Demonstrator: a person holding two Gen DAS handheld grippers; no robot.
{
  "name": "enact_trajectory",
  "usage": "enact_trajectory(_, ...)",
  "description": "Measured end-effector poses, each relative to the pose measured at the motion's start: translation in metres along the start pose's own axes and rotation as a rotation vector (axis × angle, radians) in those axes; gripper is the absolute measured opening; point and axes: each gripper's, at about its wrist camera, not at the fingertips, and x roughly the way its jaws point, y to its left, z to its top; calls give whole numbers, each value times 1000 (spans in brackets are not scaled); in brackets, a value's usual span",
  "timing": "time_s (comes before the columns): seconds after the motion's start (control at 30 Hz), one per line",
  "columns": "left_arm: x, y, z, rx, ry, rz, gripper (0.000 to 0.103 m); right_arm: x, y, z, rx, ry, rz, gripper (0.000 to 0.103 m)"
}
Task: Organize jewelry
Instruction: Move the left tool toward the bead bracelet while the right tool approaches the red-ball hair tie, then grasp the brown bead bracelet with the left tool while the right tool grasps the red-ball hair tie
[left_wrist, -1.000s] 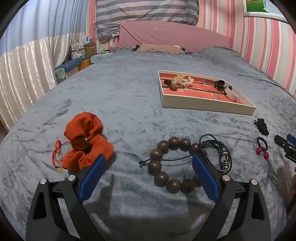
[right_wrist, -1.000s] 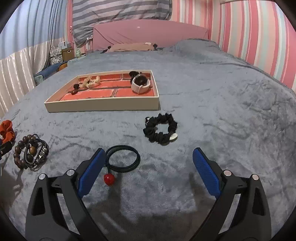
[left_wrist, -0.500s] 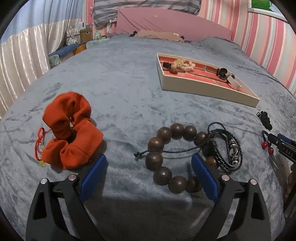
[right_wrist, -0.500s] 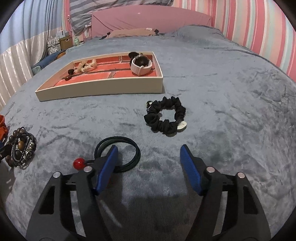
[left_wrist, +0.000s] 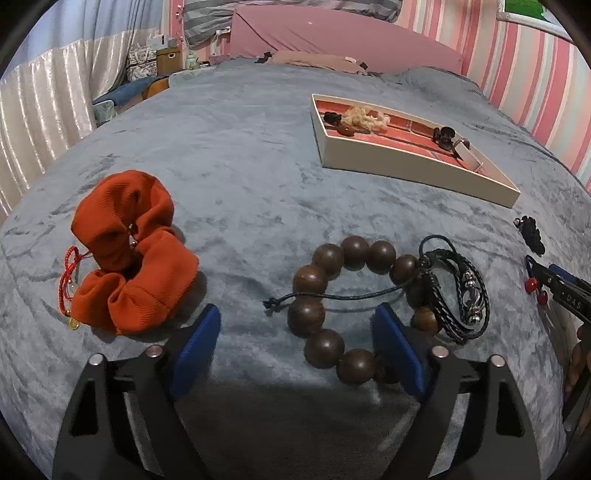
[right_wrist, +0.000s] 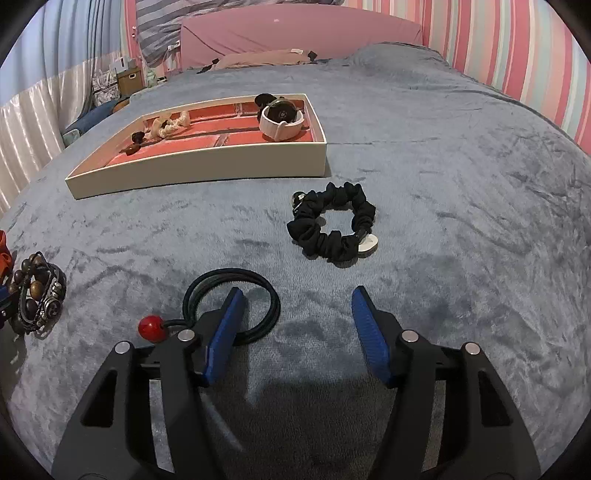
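On a grey-blue plush bedspread (left_wrist: 236, 155), the left gripper (left_wrist: 295, 332) is lowered over a bracelet of large dark brown wooden beads (left_wrist: 332, 295). Its jaws are closing, with the left half of the bead ring between the blue pads; the right pad lies inside the ring, the left pad outside it on bare cloth, and neither pad presses a bead. The bracelet lies flat, its thin black cord stretched across the ring with its knotted tail pointing left. A black braided leather bracelet with silver charms (left_wrist: 458, 295) overlaps its right edge. To the left lies an orange ribbed fabric scrunchie (left_wrist: 129, 258), touching a thin red string bracelet (left_wrist: 68, 280).

The right gripper (right_wrist: 295, 325) is closing too, gripping nothing: its left pad sits inside the black elastic hair loop with a red bead (right_wrist: 236, 291) (the bead points left, toward the camera's near side). The loop lies flat. Beyond lies a black fabric scrunchie (right_wrist: 332, 229), then the cream rectangular tray with red lining (right_wrist: 207, 166), long axis running left to right.
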Motion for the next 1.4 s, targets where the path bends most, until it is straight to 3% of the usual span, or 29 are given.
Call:
enact_trajectory(0.2,0,0,0,1,1,0,80,1,0,0,0,2,0,58)
enact_trajectory(0.37,2,0,0,-1,7,-3,69,2,1,0,-5,8,-1,51)
enact_trajectory(0.47,1,-2,0,7,6,-18,58,4,4,0,-20,13,-7,45)
enact_trajectory(0.6,0,-4,0,17,5,-29,40,6,8,0,-43,21,6,27)
enact_trajectory(0.67,0,-3,0,14,5,-35,36,6,11,0,-52,23,9,21)
enact_trajectory(0.73,0,-1,1,6,4,-37,22,6,12,0,-56,23,18,15)
enact_trajectory(0.83,0,2,1,-4,4,-51,22,6,10,0,-52,23,28,9)
enact_trajectory(1.4,-24,-1,5,-1,-65,-85,19,0,4,1,-29,-2,47,4)
